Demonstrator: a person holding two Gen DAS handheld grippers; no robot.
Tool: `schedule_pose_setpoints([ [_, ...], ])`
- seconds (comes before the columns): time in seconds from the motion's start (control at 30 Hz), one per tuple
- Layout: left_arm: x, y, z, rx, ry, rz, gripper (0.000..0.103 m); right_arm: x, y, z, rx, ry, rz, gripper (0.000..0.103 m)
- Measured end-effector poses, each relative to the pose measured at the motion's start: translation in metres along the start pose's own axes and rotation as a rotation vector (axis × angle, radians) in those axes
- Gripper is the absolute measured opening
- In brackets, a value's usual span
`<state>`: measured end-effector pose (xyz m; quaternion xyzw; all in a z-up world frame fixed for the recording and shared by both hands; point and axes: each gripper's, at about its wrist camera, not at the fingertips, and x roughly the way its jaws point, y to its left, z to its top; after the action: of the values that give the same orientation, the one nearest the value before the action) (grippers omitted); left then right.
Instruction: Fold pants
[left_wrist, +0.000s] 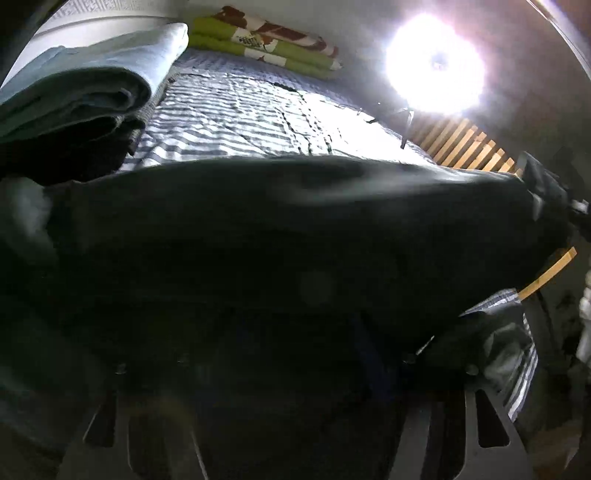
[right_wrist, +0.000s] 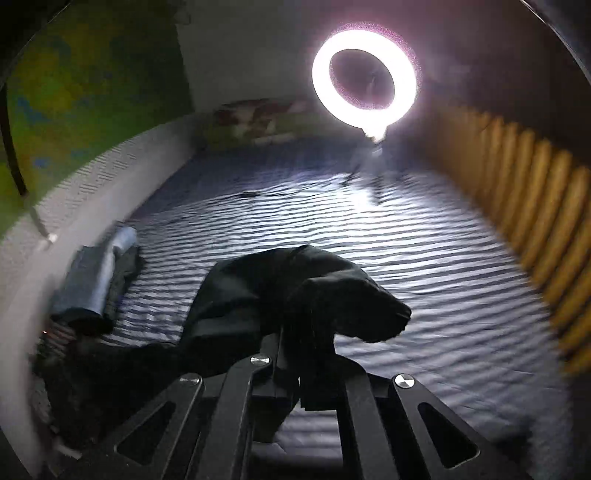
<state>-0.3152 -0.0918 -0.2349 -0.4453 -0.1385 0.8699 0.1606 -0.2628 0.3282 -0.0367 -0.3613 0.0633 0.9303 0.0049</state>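
Glowing at the far side of the bed (right_wrist: 424, 258), a ring lamp (right_wrist: 365, 77) is throwing white light across the striped blue-and-white cover, which is lying rumpled in fine ridges. A wooden slatted rail (right_wrist: 535, 206) is running along the right edge of the bed, a pale padded border is curving along the left, and a folded green, white and brown blanket (left_wrist: 266, 40) is sitting at the far end against the wall. Folded clothes (left_wrist: 85, 92) are resting in a stack at the left edge. The dark pants (right_wrist: 295, 295) are hanging bunched above the cover, nearly black and softly creased, filling most of the left wrist view. The right tool (right_wrist: 295, 365) is clenching a fold of them. The left tool (left_wrist: 295, 369) is buried under the cloth, so its grip cannot be told.
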Motion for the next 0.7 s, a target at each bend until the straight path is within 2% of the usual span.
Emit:
schedule_pose_setpoints([
  [0.07, -0.005, -0.001, 0.000, 0.007, -0.011, -0.004, 0.065, -0.022, 0.002, -0.003, -0.010, 0.006, -0.126, 0.002],
  [0.1, -0.006, -0.001, 0.001, 0.013, -0.014, 0.003, 0.065, -0.025, 0.001, -0.002, -0.018, 0.008, -0.162, 0.010],
  [0.13, -0.006, -0.001, 0.001, 0.018, -0.017, 0.010, 0.065, -0.020, -0.001, -0.003, -0.046, 0.029, -0.219, 0.030],
  [0.17, -0.007, -0.001, 0.001, 0.023, -0.019, 0.021, 0.065, -0.010, -0.006, -0.004, -0.074, 0.072, -0.235, 0.046],
  [0.2, -0.007, -0.001, 0.002, 0.021, -0.017, 0.023, 0.065, 0.003, -0.012, -0.007, -0.098, 0.131, -0.208, 0.061],
  [0.23, -0.007, 0.001, 0.002, 0.017, -0.014, 0.019, 0.065, 0.013, -0.025, -0.012, -0.090, 0.153, -0.217, 0.061],
  [0.3, -0.012, 0.004, 0.003, 0.013, -0.022, 0.021, 0.065, 0.025, -0.058, -0.024, 0.006, 0.186, -0.311, 0.061],
  [0.4, -0.019, 0.007, 0.007, 0.013, -0.039, 0.023, 0.065, 0.039, -0.090, -0.043, 0.141, 0.267, -0.227, 0.061],
  [0.47, -0.027, 0.009, 0.011, 0.019, -0.050, 0.024, 0.065, 0.048, -0.101, -0.055, 0.186, 0.312, -0.176, 0.063],
  [0.53, -0.037, 0.008, 0.018, 0.042, -0.069, 0.035, 0.074, 0.060, -0.107, -0.058, 0.220, 0.330, -0.137, 0.063],
  [0.6, -0.039, 0.002, 0.027, 0.098, -0.085, 0.052, 0.085, 0.074, -0.108, -0.060, 0.255, 0.360, -0.094, 0.063],
  [0.7, -0.033, -0.024, 0.040, 0.237, -0.062, 0.077, 0.090, 0.098, -0.100, -0.059, 0.262, 0.401, -0.068, 0.063],
])
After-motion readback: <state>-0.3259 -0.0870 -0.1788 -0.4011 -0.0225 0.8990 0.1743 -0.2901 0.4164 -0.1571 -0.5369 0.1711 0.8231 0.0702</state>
